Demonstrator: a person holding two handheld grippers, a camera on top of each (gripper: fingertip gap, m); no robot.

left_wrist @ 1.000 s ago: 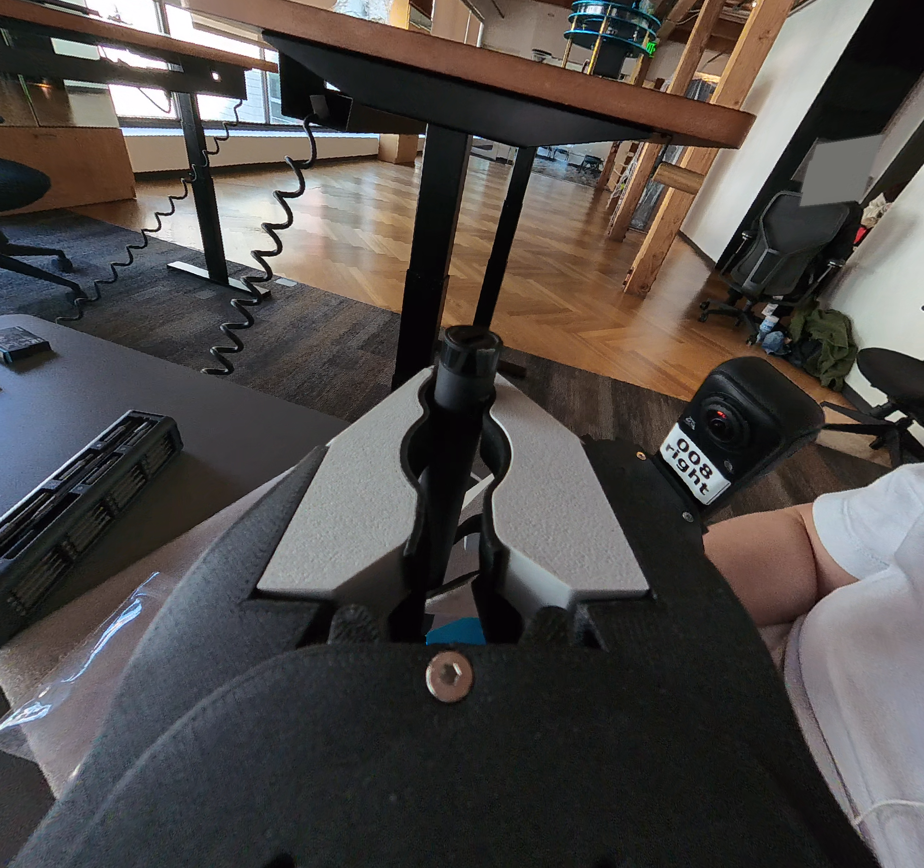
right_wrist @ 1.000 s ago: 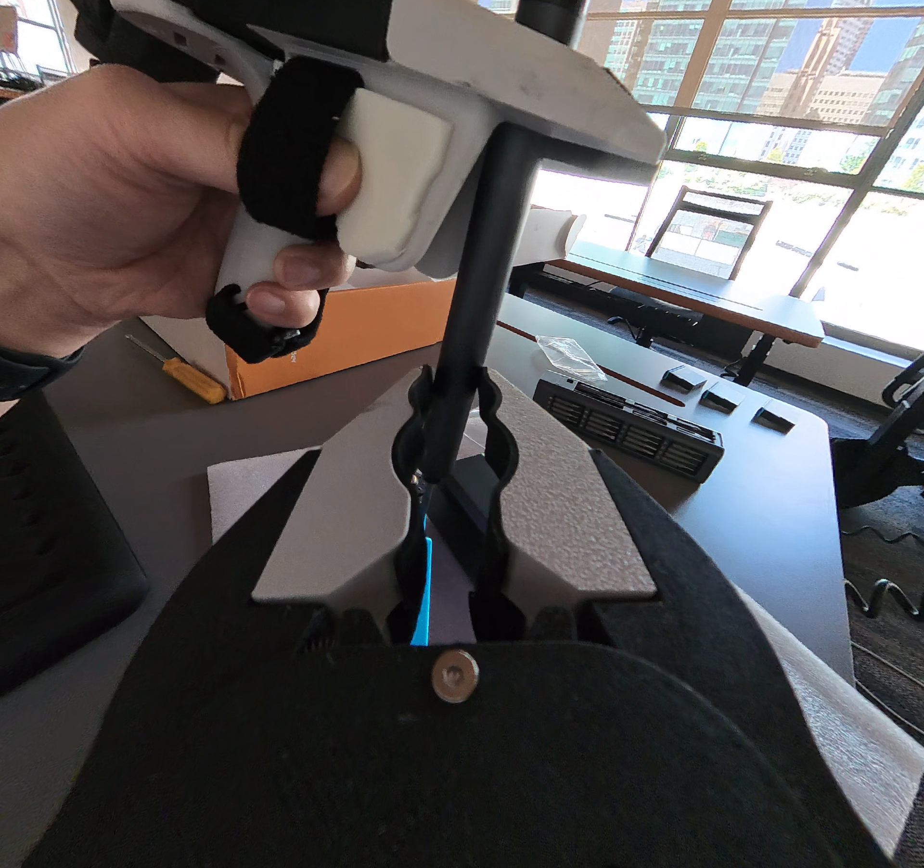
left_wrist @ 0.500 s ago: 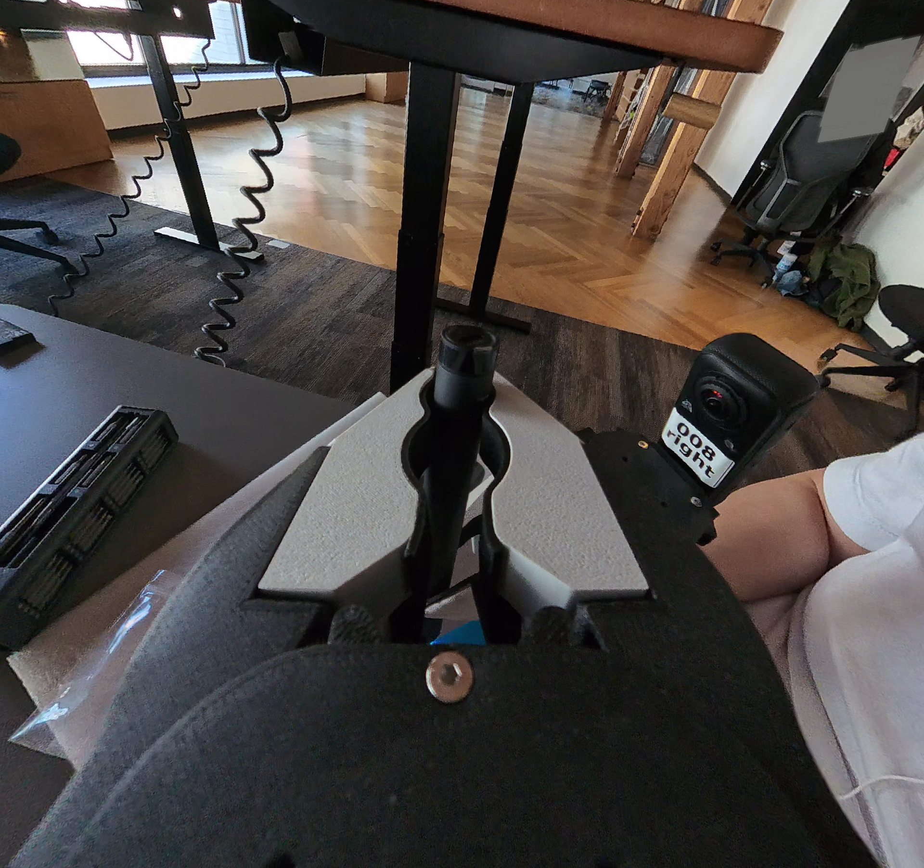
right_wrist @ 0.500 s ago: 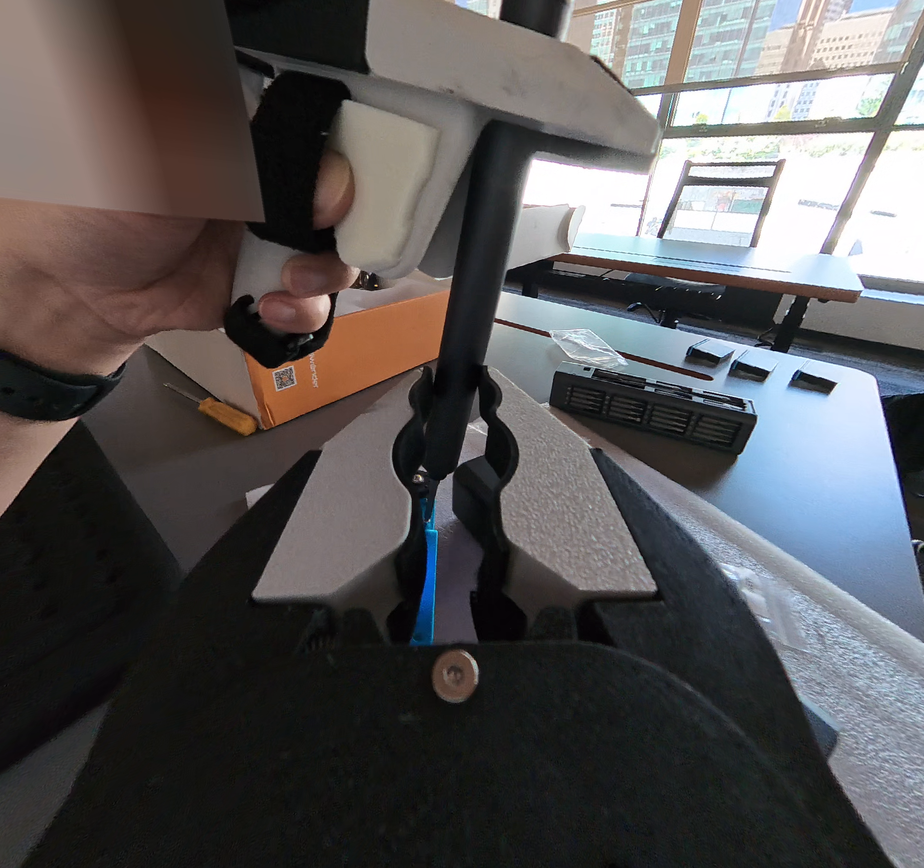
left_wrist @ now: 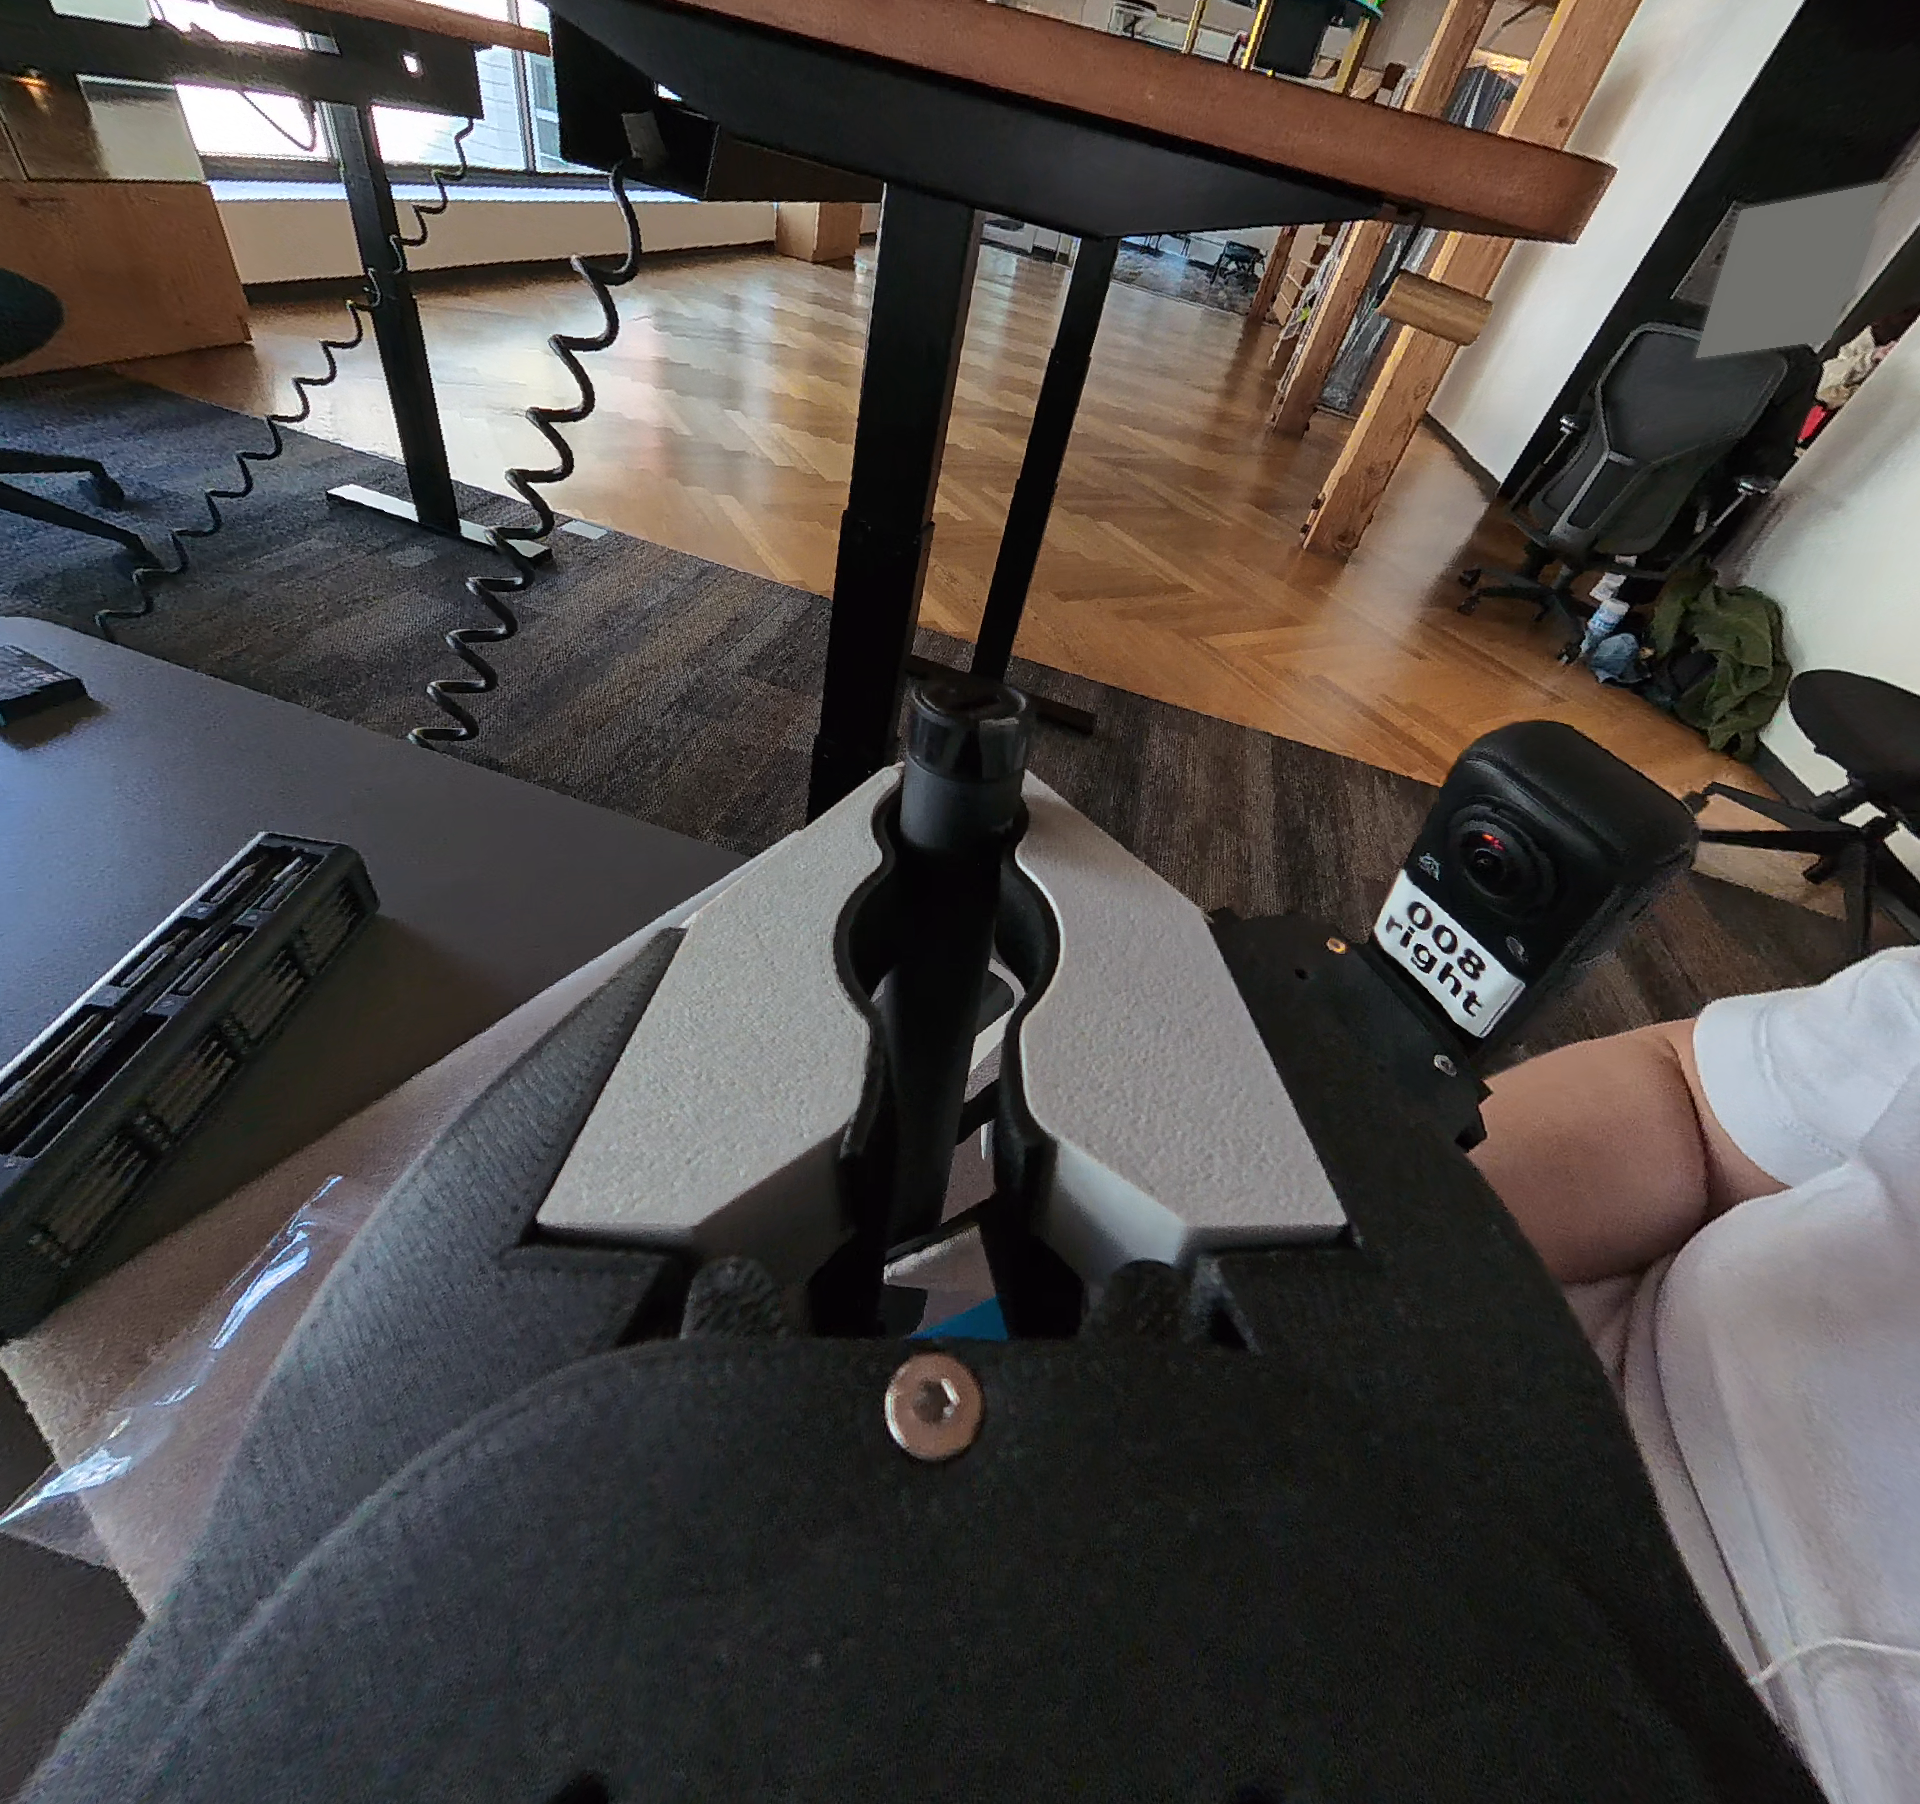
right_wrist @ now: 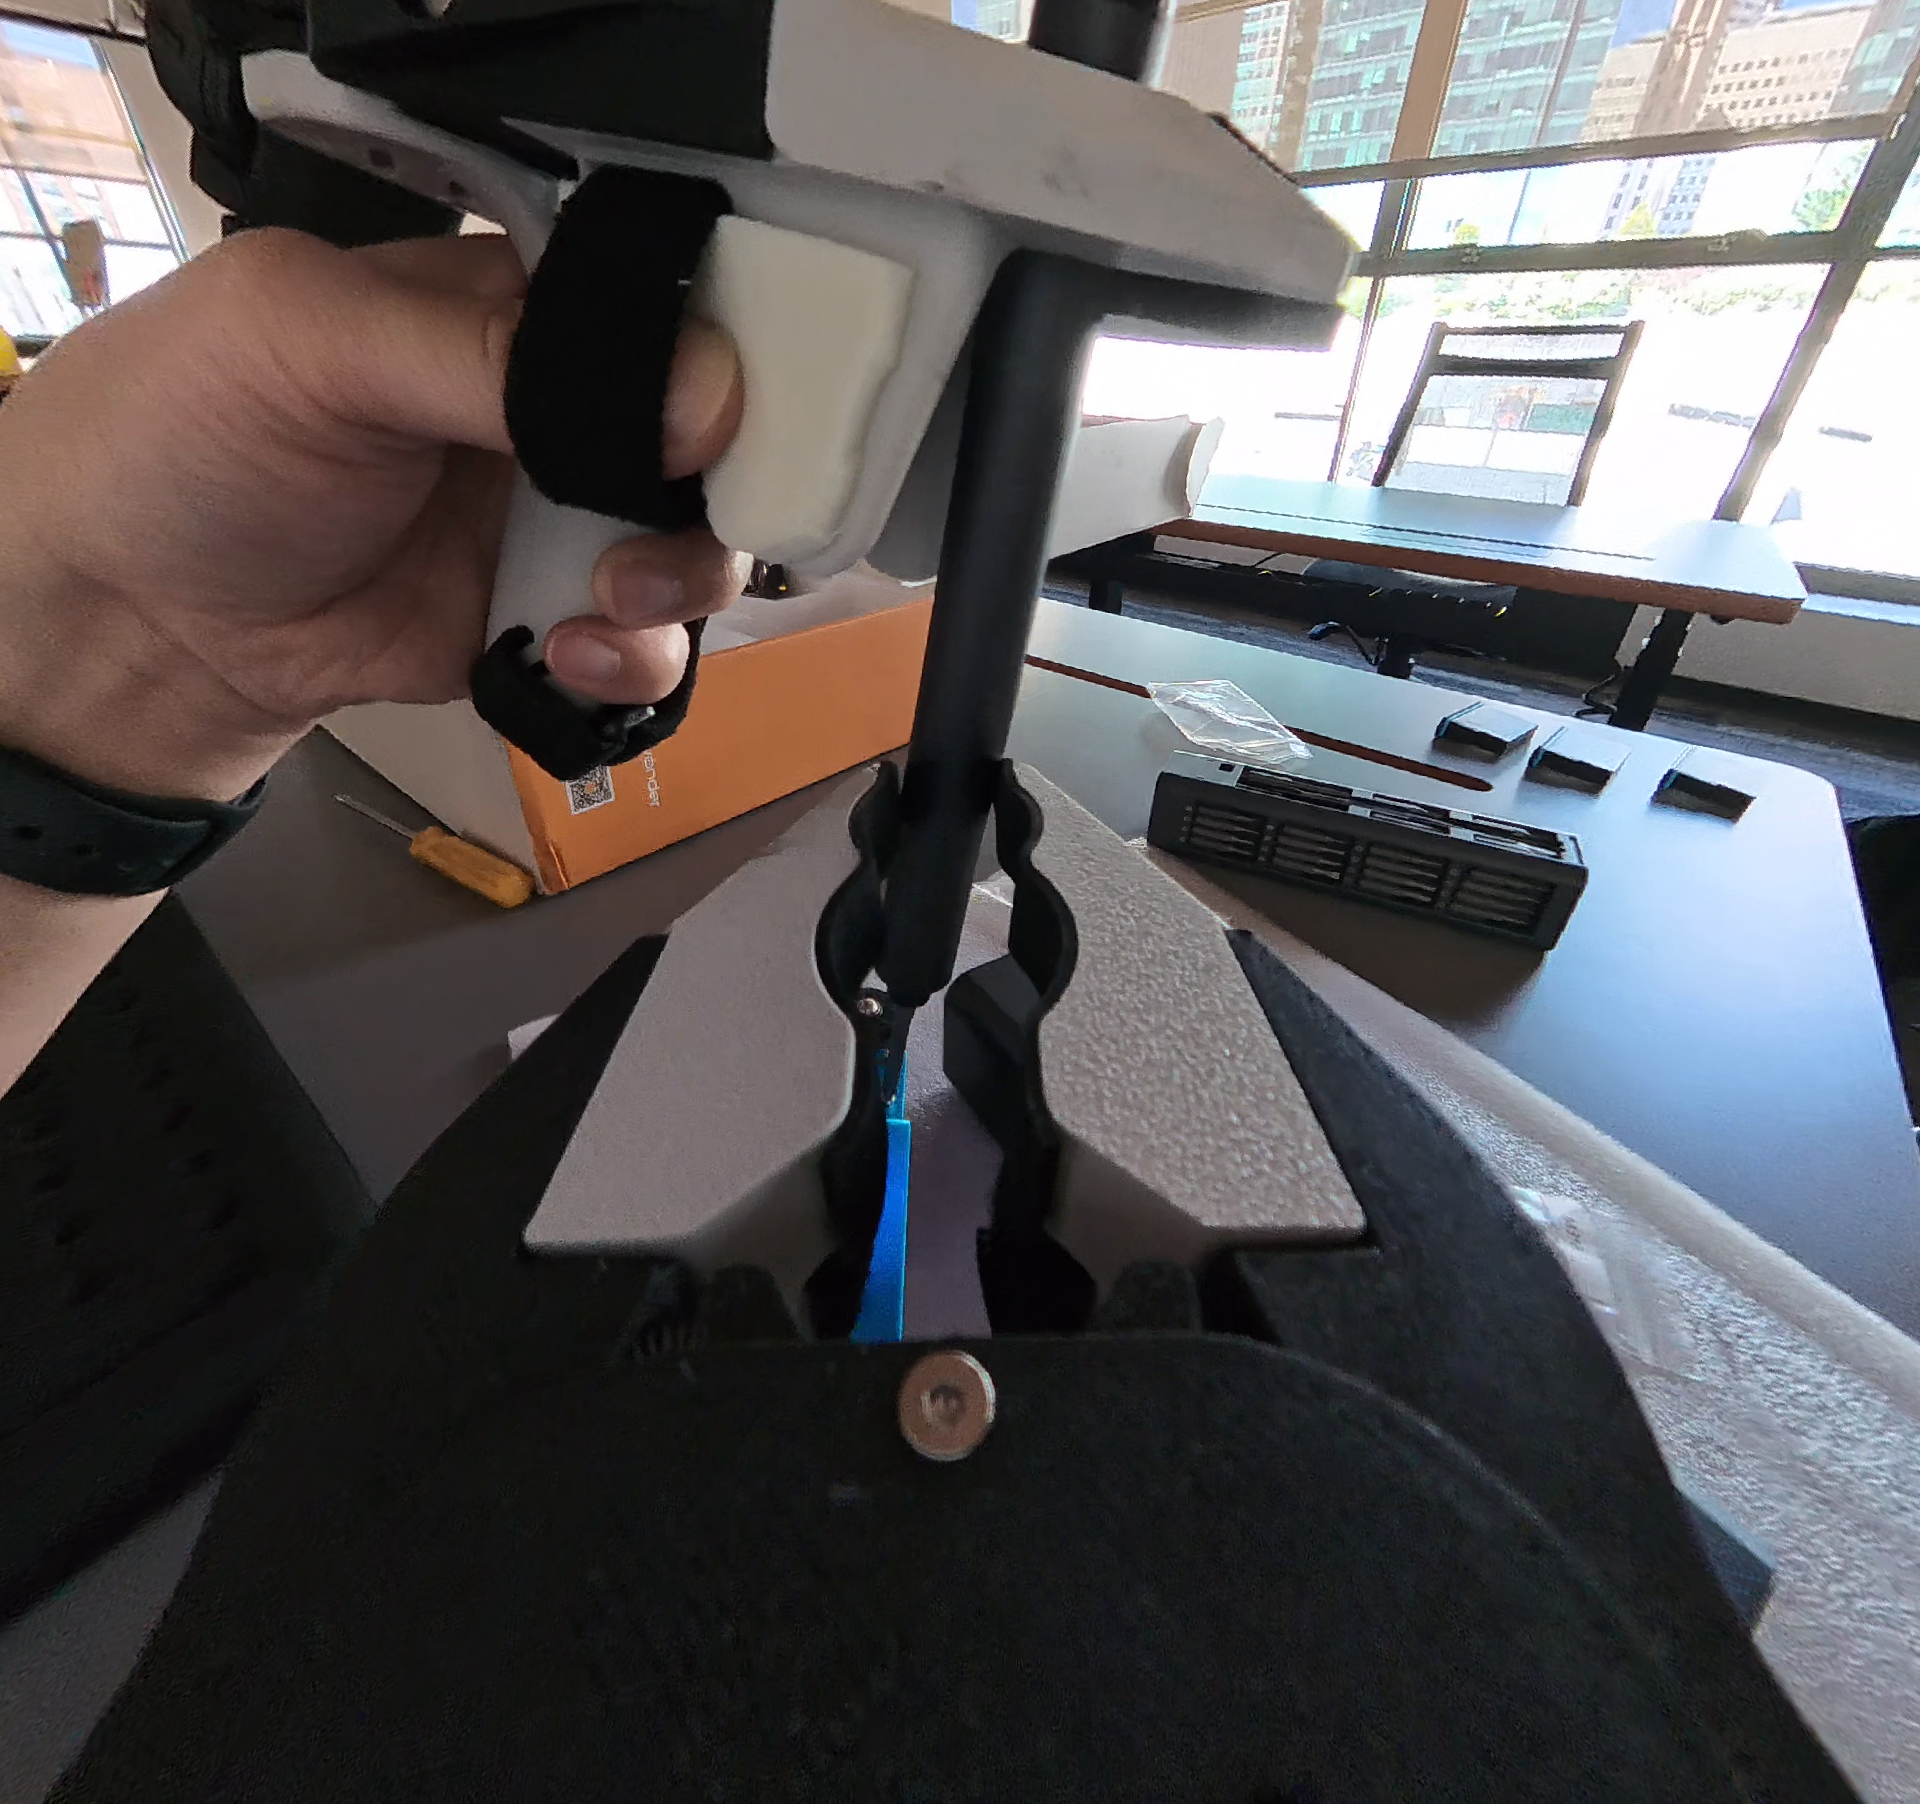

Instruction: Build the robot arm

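My left gripper (left_wrist: 961,798) is shut on a black screwdriver (left_wrist: 940,975), which stands upright through its white fingers. In the right wrist view a hand holds that gripper (right_wrist: 1039,196) level above mine, and the screwdriver shaft (right_wrist: 987,559) runs down between my right fingers. My right gripper (right_wrist: 940,788) is shut on a small part with a blue plate (right_wrist: 891,1214) and a black block (right_wrist: 987,1016). The screwdriver tip sits at a tiny screw (right_wrist: 868,1004) at the top of the blue plate. The right gripper's camera (left_wrist: 1507,881) shows beside my left fingers.
On the dark table (right_wrist: 1714,1027) lie a black bit case (right_wrist: 1361,850), a clear plastic bag (right_wrist: 1226,715), small black blocks (right_wrist: 1579,757), an orange box (right_wrist: 748,726) and a yellow screwdriver (right_wrist: 468,861). A black perforated mat (right_wrist: 104,1235) lies at the left. A wooden desk (left_wrist: 1039,71) stands beyond.
Both grippers have swayed a little together, tilting down and back up. The screwdriver stays in the left gripper, with its tip at the part in the right gripper.
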